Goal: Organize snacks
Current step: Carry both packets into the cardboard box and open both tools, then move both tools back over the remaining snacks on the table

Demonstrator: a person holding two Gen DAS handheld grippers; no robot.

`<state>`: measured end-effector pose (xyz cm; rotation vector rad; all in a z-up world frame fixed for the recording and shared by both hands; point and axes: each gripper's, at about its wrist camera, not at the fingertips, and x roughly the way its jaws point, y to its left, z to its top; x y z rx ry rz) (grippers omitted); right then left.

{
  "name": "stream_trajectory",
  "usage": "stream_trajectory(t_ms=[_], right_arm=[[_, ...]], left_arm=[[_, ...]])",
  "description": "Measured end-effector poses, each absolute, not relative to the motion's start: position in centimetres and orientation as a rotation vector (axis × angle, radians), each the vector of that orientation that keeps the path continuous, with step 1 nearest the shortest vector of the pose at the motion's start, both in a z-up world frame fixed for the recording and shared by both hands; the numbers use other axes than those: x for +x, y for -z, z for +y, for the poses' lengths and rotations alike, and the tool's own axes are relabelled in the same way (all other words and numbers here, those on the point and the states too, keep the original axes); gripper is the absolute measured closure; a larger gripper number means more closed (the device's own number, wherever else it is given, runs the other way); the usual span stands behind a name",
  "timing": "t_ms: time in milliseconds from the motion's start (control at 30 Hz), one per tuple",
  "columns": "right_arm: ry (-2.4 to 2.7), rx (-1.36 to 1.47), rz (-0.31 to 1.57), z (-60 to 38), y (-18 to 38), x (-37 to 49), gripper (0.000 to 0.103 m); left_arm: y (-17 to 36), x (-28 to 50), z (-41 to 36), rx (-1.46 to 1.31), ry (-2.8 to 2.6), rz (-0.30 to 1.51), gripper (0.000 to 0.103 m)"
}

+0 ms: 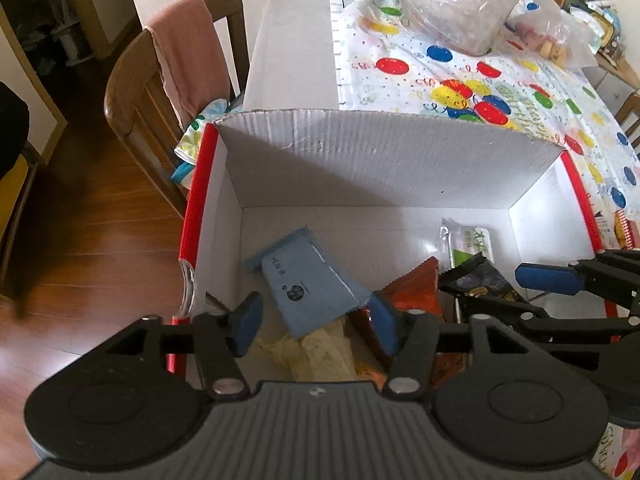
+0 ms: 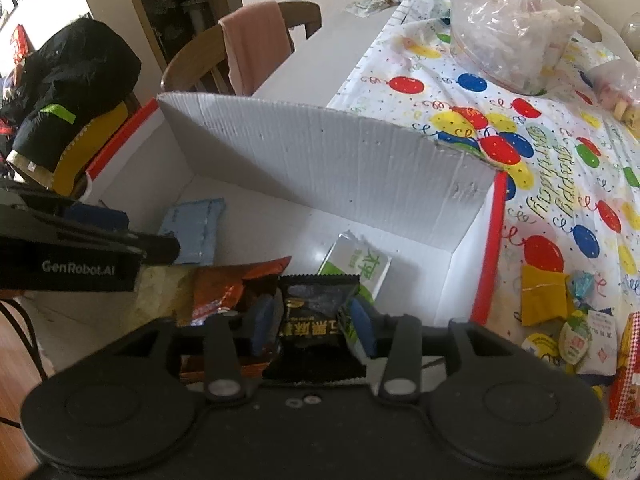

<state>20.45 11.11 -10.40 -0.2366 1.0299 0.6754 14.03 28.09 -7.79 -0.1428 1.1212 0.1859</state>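
A white cardboard box with red edges point(image 1: 360, 160) point(image 2: 340, 168) holds several snack packets. My left gripper point(image 1: 314, 326) is open over the box, its pads either side of a light blue packet point(image 1: 308, 280) that leans on a tan packet point(image 1: 320, 352). My right gripper point(image 2: 314, 322) is open inside the box, its pads either side of a black packet point(image 2: 314, 308); I cannot tell if they touch it. An orange-red packet point(image 2: 228, 284) and a green-white packet point(image 2: 356, 264) lie beside it. The blue packet also shows in the right wrist view point(image 2: 196, 228).
Loose snacks lie on the balloon tablecloth point(image 2: 560, 208) right of the box, among them a yellow packet point(image 2: 544, 296). Clear plastic bags point(image 1: 460, 4) sit at the far end. A wooden chair with a pink cloth point(image 1: 184, 56) stands left of the table.
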Motion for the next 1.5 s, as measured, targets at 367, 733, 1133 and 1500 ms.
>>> stream_trajectory(t_ms=[367, 733, 1133, 1500], right_arm=[[-0.704, -0.195, 0.958, 9.2, 7.3, 18.2, 0.032], [-0.735, -0.14, 0.899, 6.2, 4.4, 16.1, 0.015], [-0.734, -0.087, 0.816, -0.1, 1.9, 14.5, 0.0], [-0.708, -0.09, 0.804, -9.5, 1.8, 15.0, 0.0]], left_arm=[[4.8, 11.0, 26.9, -0.173, -0.184, 0.996, 0.031], [2.3, 7.8, 24.8, -0.201, -0.168, 0.862, 0.023], [0.3, 6.1, 19.4, -0.184, -0.109, 0.775, 0.018], [-0.3, 7.2, 11.6, -0.226, -0.036, 0.727, 0.002]])
